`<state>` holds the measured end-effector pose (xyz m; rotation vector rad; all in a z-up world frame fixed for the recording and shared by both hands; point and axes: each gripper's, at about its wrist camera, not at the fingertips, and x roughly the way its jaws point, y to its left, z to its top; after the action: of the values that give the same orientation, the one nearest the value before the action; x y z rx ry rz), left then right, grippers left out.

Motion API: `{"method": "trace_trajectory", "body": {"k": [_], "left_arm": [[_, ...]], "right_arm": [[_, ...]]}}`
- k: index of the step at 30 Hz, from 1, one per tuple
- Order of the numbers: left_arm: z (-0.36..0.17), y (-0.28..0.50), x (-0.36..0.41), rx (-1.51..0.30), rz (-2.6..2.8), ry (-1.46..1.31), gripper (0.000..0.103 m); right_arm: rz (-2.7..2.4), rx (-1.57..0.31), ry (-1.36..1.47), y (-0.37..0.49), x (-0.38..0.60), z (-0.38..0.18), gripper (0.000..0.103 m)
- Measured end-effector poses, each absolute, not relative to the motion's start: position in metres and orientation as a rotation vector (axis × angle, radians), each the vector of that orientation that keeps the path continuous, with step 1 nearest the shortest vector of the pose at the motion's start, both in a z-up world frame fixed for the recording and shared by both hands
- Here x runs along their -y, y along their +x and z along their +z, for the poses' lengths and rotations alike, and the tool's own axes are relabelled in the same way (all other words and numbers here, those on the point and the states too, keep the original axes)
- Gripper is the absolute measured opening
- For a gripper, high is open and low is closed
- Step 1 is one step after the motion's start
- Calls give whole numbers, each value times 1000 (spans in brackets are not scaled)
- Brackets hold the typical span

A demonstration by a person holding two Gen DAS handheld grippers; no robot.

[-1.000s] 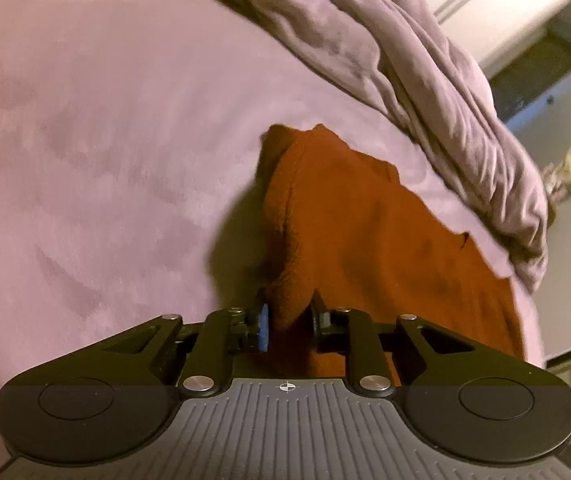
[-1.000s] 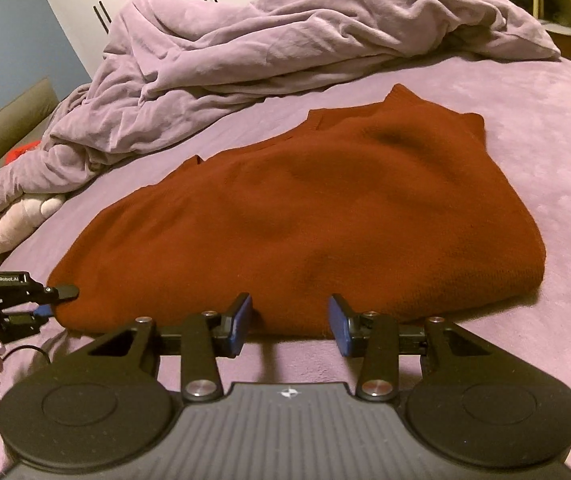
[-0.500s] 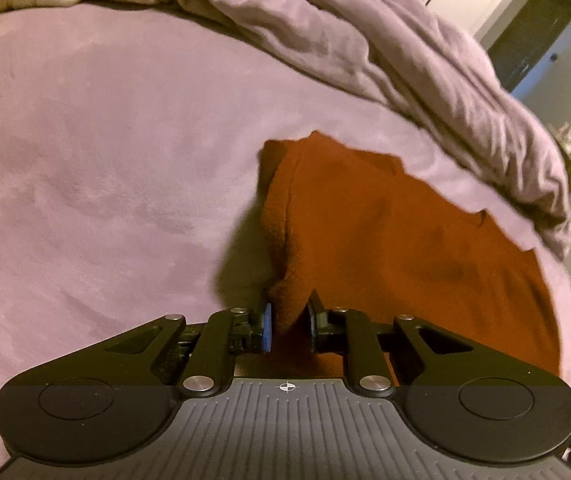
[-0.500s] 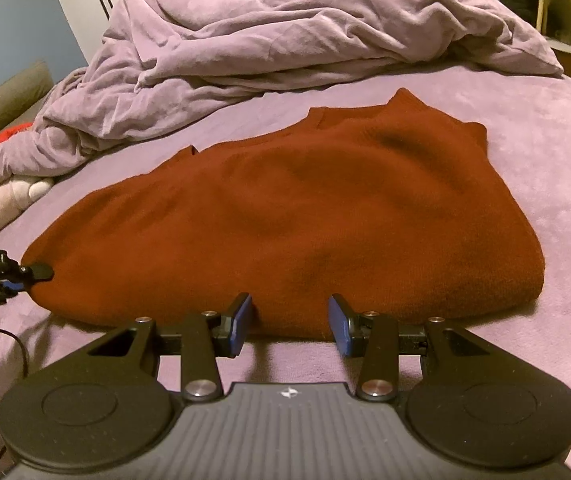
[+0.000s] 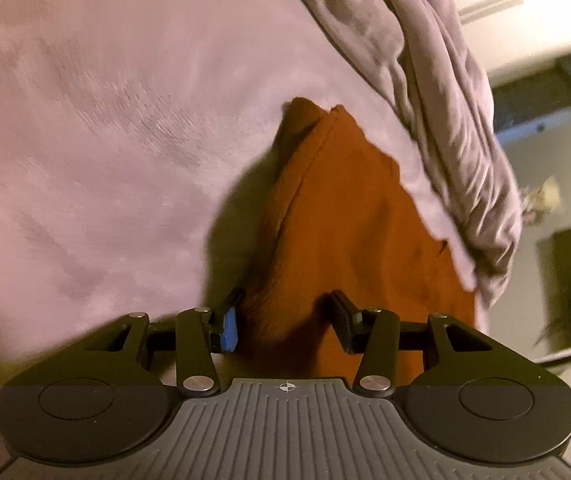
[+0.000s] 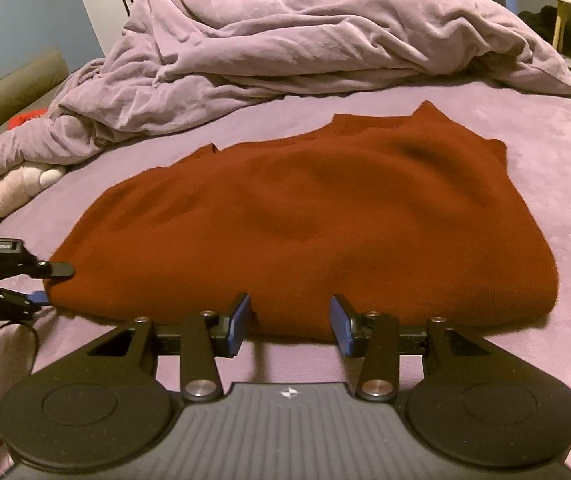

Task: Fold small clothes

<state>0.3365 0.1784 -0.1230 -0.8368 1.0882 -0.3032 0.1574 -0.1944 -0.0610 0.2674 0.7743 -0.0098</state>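
A rust-red knitted sweater lies folded and mostly flat on a bed covered with a lilac plush blanket, its long folded edge facing the right wrist camera and its neckline pointing toward the far side of the bed. Behind it, along the far edge of the bed, a crumpled lilac velvety duvet is heaped up, and a pale pink plush toy lies at the bed's far left corner below that heap.

The right tongs sit just at the sweater's near edge, over the blanket. Its 2 blue-padded fingers stand clearly apart and hold nothing; the fabric edge lies just beyond the tips.

The left tongs are at the sweater's left end, seen in the right wrist view as a black tool with one finger above and one below the fabric corner. In the left wrist view the sweater runs away from the camera as a raised ridge, and its near end sits between the 2 fingers. The fingers are parted, with the blue pad beside the cloth; whether either pad presses the fabric cannot be told. That view is somewhat blurred.
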Motion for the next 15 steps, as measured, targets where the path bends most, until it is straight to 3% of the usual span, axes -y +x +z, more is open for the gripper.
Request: {"method": "trace_trajectory", "body": {"k": [2,6,8,11,15], "left_arm": [[-128,343,-175,-1093,-299,-867,46],[-129,354,-165,-1091,-303,-852,27],[-127,355,-164,-1077,-302,-850,24],[-123,352,-169,-1040,-320,-888,23],[-128,350,-168,-1047,-275,-857,33]], "right_arm": [[-5,-767,262,160,190,-60,43],[2,-759,235,167,177,-59,43],[11,-749,202,173,167,-57,43],[42,-735,161,181,150,-56,37],[80,-721,91,191,123,-59,33]]}}
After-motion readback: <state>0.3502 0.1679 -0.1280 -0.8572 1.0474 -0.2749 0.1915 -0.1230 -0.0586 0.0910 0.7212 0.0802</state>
